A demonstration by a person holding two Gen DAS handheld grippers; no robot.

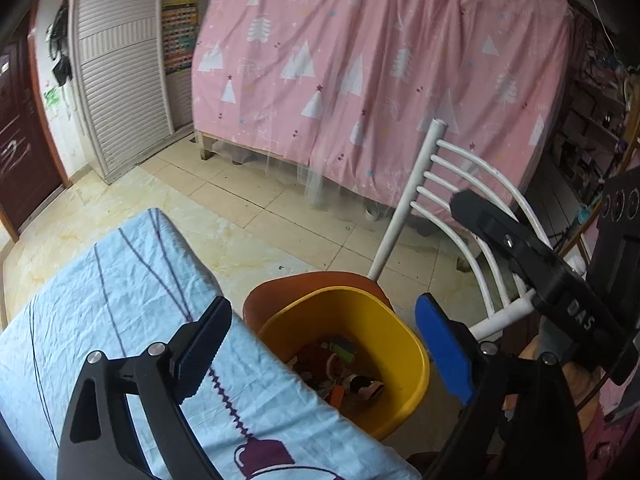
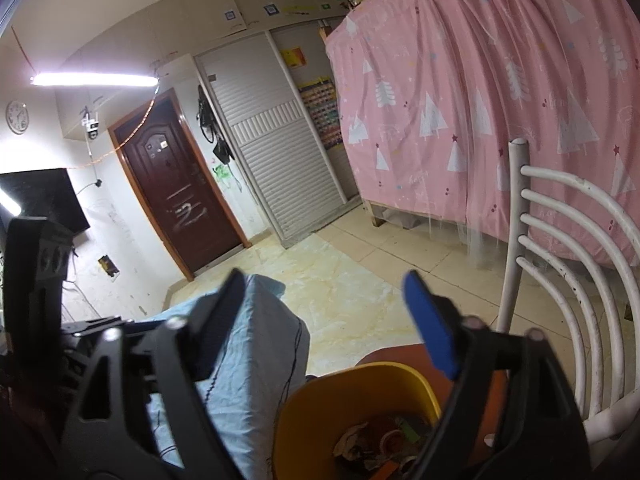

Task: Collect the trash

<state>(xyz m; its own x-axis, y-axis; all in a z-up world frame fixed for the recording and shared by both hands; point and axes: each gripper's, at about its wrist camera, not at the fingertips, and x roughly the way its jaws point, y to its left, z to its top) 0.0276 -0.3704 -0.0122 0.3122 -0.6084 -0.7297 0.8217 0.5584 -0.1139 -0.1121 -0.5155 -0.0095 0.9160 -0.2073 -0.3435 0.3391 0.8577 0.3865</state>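
A yellow bin (image 1: pixel 400 344) stands on the orange-brown seat (image 1: pixel 304 284) of a white chair, beside the table. Paper scraps and wrappers, the trash (image 1: pixel 344 376), lie at its bottom. My left gripper (image 1: pixel 322 312) hangs over the bin's rim, open, with nothing between its black and blue fingers. In the right wrist view the bin (image 2: pixel 312 412) with the trash (image 2: pixel 372 444) sits low. My right gripper (image 2: pixel 324 284) is above it, open and empty. One of its black fingers (image 1: pixel 516 240) shows at the right of the left wrist view.
A table under a light blue cloth (image 1: pixel 120 320) borders the bin on the left. The white chair back (image 1: pixel 424 184) rises to the right. A pink curtain (image 1: pixel 360 80) hangs behind, over a tiled floor (image 1: pixel 280 216). A dark door (image 2: pixel 180 192) is far left.
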